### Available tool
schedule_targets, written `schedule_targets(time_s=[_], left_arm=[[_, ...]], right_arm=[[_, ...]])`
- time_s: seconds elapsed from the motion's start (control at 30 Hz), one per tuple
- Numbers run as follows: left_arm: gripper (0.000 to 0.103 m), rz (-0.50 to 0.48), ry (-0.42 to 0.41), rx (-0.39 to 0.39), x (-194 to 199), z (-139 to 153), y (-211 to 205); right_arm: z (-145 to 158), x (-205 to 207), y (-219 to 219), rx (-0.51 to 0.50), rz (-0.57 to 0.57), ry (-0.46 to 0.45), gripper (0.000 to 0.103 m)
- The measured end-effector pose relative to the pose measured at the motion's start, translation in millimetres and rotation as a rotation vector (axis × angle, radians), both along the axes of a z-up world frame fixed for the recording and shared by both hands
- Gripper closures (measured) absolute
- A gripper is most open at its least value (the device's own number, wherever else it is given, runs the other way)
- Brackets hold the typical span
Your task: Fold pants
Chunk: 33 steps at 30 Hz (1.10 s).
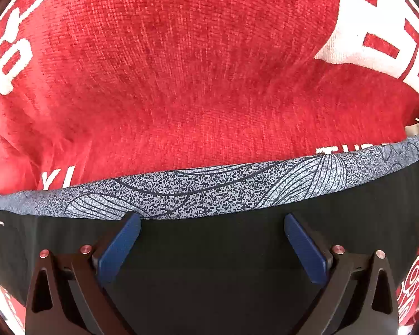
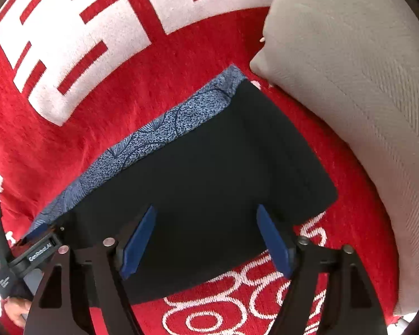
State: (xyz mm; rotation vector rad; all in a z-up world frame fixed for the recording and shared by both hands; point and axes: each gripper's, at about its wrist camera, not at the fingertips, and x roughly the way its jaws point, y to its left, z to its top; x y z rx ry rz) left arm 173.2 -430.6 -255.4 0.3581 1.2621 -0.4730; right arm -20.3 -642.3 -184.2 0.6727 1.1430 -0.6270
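The left gripper (image 1: 212,234) hangs over the black pants (image 1: 209,265), its jaws wide open and holding nothing. The right gripper (image 2: 206,231) is over the pants (image 2: 209,167) too, jaws open. The pants lie folded on the red blanket (image 2: 125,97). Past the pants, a gray pillow (image 2: 349,83) rests on the blanket.

1. Pants (image 2: 209,184): smooth matt black cloth, speckled grey printed band (image 1: 198,195).
2. Blanket (image 1: 181,69): red fuzzy, coarse-woven cloth.
3. Cushion (image 2: 349,97): beige twill-ribbed fabric.
4. Gripper fingers (image 1: 120,248): matt blue pads, black plastic frame.
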Motion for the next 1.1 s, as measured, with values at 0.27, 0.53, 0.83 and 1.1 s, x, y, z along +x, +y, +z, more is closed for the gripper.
schedule_targets(time_s=[0.27,0.53,0.83,1.1], left_arm=[[0.000,-0.002,0.011,-0.001,4,-1,-2],[0.000,-0.010,0.008,-0.006,4,-2,-2],[0.000,-0.005,0.004,-0.011,3,-2,-2],[0.000,-0.002,0.023,0.016,-1,7,-4]], right_arm=[[1,22,-4,0.047,0.039,0.074,0.001],[6,20,-1,0.036,0.062,0.041,0.000],[34,-18,-7,0.150,-0.030,-0.145,0.000],[32,-66,19,0.336,-0.119,-0.215,0.000]])
